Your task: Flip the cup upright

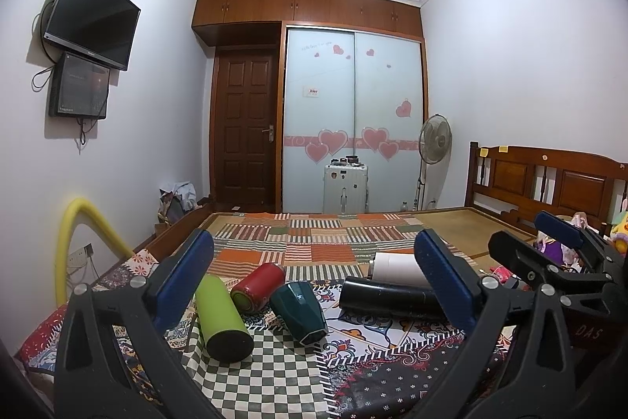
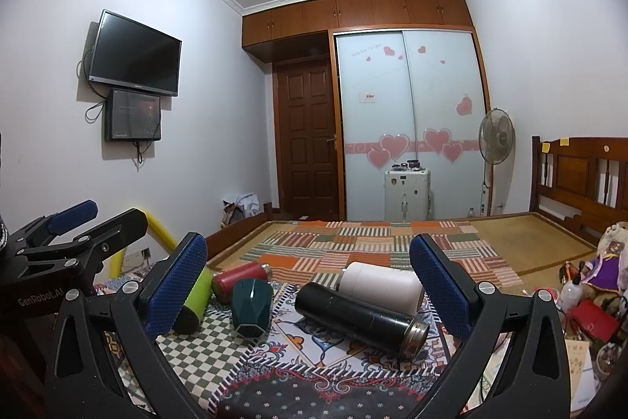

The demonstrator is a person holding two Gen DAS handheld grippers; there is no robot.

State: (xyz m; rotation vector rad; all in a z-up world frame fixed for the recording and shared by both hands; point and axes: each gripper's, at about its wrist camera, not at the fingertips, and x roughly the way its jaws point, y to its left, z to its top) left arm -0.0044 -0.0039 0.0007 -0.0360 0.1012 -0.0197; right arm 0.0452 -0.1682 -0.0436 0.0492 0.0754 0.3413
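Both our left hand-held gripper and right hand-held gripper hang wide open and empty above the bed. Just ahead lies the dark green faceted cup, tipped over beside a red flask. We judge it rigid, glossy, perhaps breakable; grip across its flat sides. Whether anything is inside is hidden.
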